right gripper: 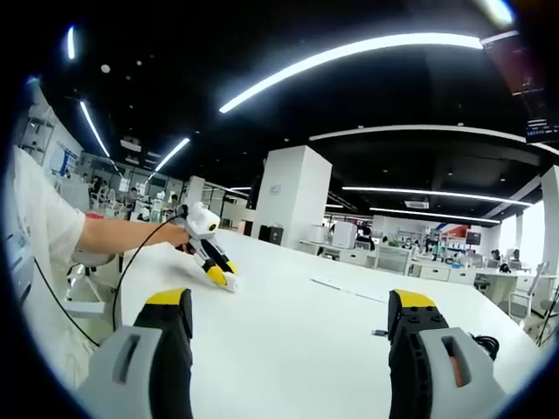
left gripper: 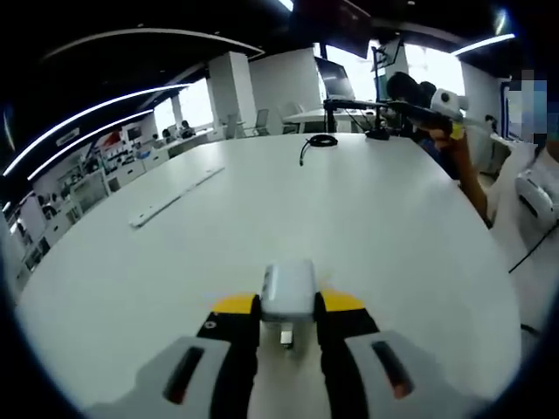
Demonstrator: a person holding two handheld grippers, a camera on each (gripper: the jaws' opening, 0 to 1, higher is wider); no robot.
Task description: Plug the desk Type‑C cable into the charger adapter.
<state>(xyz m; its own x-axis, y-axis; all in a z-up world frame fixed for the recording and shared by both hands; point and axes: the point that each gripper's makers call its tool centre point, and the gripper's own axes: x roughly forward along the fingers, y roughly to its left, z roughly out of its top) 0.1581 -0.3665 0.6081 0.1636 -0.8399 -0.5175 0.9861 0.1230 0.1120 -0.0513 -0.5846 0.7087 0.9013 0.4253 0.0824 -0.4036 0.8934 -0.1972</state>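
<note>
Meanwhile, the left gripper (left gripper: 287, 325) is clamping the white charger adapter (left gripper: 288, 291) between its 2 jaws above the table (left gripper: 367, 218). The right gripper (right gripper: 290, 325) is hovering with jaws spread wide, the black cable (right gripper: 479, 342) lying just beyond its right jaw.

Your left gripper (left gripper: 287, 316) jaws cover the sides of the charger adapter (left gripper: 289, 290), so its port isn't readable. Cable (right gripper: 479, 342) at 4 o'clock in the right gripper view: partly behind your right gripper (right gripper: 288, 316), plug too small to tell. Coiled dark cable (left gripper: 320, 141) at 12 o'clock on the bench (left gripper: 367, 227): type unclear.
</note>
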